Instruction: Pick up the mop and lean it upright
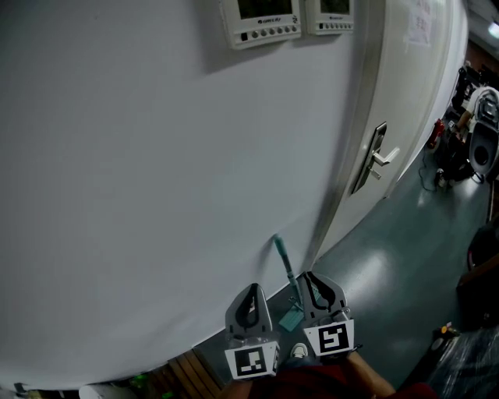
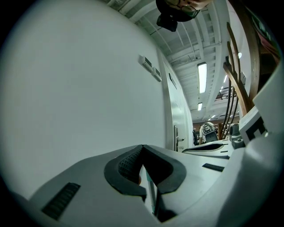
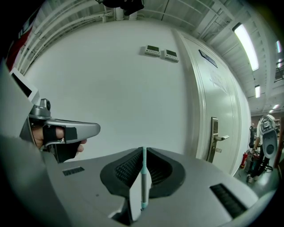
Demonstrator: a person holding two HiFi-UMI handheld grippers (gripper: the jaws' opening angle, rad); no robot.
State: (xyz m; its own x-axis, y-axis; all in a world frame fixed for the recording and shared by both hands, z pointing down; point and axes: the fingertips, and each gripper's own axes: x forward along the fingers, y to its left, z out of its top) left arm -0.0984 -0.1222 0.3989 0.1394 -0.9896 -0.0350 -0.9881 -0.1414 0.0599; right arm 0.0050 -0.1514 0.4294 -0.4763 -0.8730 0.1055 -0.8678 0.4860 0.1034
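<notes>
Right gripper view shows the right gripper clamped on the thin teal mop handle, pointing to twelve o'clock before the white wall (left gripper, at nine o'clock, has its jaws together).

The mop handle leans on the wall, just left of the door, between the right hand-held gripper jaws; left hand-held gripper beside it, control panels high above
</notes>
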